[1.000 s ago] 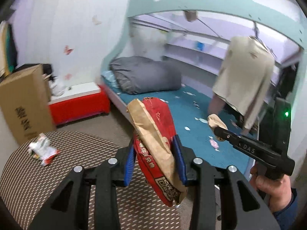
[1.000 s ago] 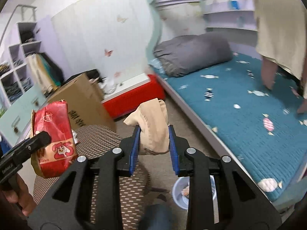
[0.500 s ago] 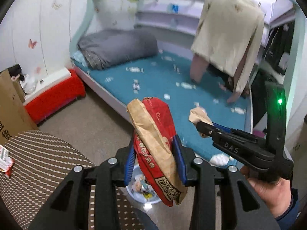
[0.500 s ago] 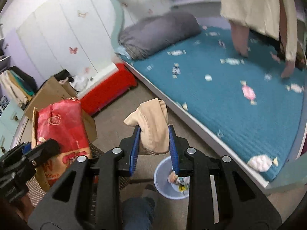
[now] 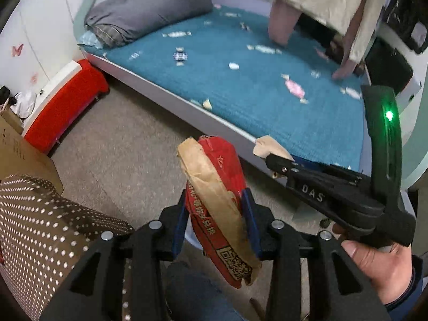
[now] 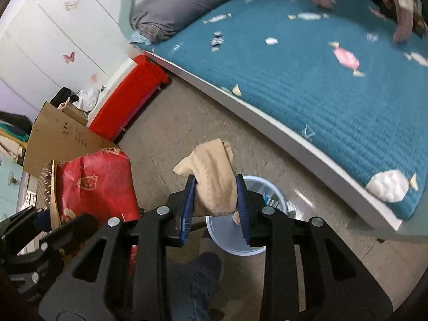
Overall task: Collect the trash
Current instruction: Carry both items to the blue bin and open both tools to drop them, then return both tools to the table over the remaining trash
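The left gripper (image 5: 216, 220) has its blue-padded fingers (image 5: 250, 222) pinching a red and brown paper bag (image 5: 216, 208), which stands up between them with its crumpled top above the pads and a printed square code on its lower end. In the right wrist view the same bag (image 6: 96, 187) shows its broad red face at the left, held off the floor. The right gripper (image 6: 215, 204) has its fingers (image 6: 188, 206) pressed onto a crumpled tan paper wad (image 6: 214, 182) that bulges above the pads; in the left wrist view that wad (image 5: 270, 148) sticks out of the tip of the right gripper (image 5: 278, 163), whose handle is held by the person's right hand (image 5: 379, 264). Both pieces of trash are in the air above the carpeted floor (image 5: 128, 144), beside the bed. A pale blue bin (image 6: 230, 238) stands on the floor directly below and behind the right fingers, with some scraps visible inside it. The desk (image 5: 40, 227), covered in a brown dotted surface, shows its edge at the lower left of the left wrist view. The bed (image 6: 334, 88) with its teal cover runs along the right, a grey rolled quilt (image 6: 187, 2) at its far end. A red box (image 6: 131, 93) and a cardboard carton (image 6: 61, 136) sit on the floor by the wall.
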Demonstrator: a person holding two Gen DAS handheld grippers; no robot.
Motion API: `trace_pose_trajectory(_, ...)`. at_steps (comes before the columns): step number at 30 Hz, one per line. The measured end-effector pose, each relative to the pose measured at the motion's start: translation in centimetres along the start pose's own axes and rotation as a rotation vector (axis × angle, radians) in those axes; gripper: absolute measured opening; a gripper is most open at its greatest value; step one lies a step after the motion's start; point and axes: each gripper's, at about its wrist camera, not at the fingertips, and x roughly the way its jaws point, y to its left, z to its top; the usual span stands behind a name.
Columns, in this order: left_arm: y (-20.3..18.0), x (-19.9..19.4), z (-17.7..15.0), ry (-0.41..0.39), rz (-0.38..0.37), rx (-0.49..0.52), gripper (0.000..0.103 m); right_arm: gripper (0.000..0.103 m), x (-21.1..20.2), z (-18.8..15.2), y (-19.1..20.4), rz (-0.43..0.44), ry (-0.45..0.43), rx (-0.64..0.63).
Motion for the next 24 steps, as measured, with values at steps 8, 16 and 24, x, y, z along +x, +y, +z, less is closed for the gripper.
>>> trace_pose_trajectory(8,1.3,1.0,0.7,0.012,0.053,-0.038,0.083,0.088,2.2,-0.4,-1.8,0.028,0.045,0.089)
trace_pose_trajectory(16,2.8,-2.6,-0.6,-0.098,0.069,-0.104,0.088,0.097,-0.2,-1.1,-1.4,-0.019,-0.001,0.099)
trace_pose_trajectory(24,4.0,-8.2,-2.7,-0.224,0.058,-0.149,0.088,0.097,-6.1,-1.0,3.5,-0.004,-0.112,0.008)
